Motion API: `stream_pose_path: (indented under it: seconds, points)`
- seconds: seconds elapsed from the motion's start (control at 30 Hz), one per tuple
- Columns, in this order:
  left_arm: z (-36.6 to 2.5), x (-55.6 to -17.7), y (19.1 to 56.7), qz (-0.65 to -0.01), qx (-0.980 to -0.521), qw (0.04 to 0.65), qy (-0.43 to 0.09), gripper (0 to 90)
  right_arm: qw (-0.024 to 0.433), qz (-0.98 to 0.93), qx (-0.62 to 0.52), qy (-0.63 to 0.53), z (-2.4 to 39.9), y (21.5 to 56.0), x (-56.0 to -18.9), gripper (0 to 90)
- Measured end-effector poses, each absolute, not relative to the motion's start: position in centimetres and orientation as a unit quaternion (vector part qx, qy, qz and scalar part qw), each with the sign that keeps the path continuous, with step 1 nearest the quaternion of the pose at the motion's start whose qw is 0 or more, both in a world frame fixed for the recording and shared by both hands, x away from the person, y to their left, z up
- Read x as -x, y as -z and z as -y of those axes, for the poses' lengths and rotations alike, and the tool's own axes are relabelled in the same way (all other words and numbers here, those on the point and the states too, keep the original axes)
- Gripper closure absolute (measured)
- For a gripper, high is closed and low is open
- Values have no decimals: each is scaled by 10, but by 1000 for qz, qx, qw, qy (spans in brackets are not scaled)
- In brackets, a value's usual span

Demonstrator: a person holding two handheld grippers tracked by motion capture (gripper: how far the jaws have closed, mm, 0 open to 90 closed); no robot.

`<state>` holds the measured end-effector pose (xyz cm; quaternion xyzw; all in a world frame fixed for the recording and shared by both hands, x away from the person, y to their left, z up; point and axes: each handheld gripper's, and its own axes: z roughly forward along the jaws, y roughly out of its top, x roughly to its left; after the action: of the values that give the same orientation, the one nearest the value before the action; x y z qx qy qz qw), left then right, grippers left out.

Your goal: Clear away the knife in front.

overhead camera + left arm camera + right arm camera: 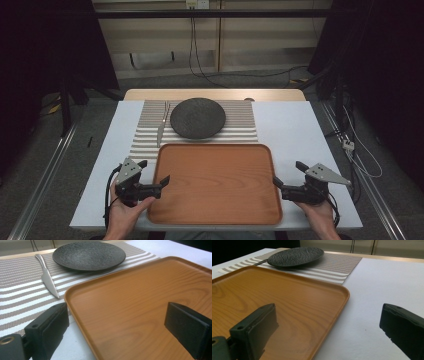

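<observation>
A wooden tray (215, 146) lies on the white table near the front edge, with nothing on it. My left gripper (154, 171) is at the tray's left rim (68, 293), open, with one jaw over the tray and the other outside it. At the right rim (345, 293) my right gripper (288, 174) is open in the same way, straddling the edge. Neither gripper's pads press on the tray. In their own views the left gripper (116, 315) and the right gripper (329, 312) have their jaws spread wide.
Behind the tray, a dark round plate (197, 117) sits on a striped placemat (240, 125). A steel knife (161, 127) lies on the mat to the plate's left. White table surface (295, 130) stretches to the right of the mat.
</observation>
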<state>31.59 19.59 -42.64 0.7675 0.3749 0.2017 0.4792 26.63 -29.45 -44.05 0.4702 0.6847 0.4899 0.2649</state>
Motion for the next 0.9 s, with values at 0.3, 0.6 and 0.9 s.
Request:
stream_pose_path:
  seconds: [0.3, 0.6, 0.9]
  points:
    - [-190, -318, 425, -374, -779, 462, -198, 56, 261, -690, -468, -487, 294, 442, -268, 9]
    - [-189, -328, 419, -379, -791, 446, -177, 98, 256, -693, -468, -484, 293, 442, -268, 9]
    - [-192, -341, 413, -393, -786, 446, -172, 93, 257, -696, -467, -482, 290, 442, -269, 9]
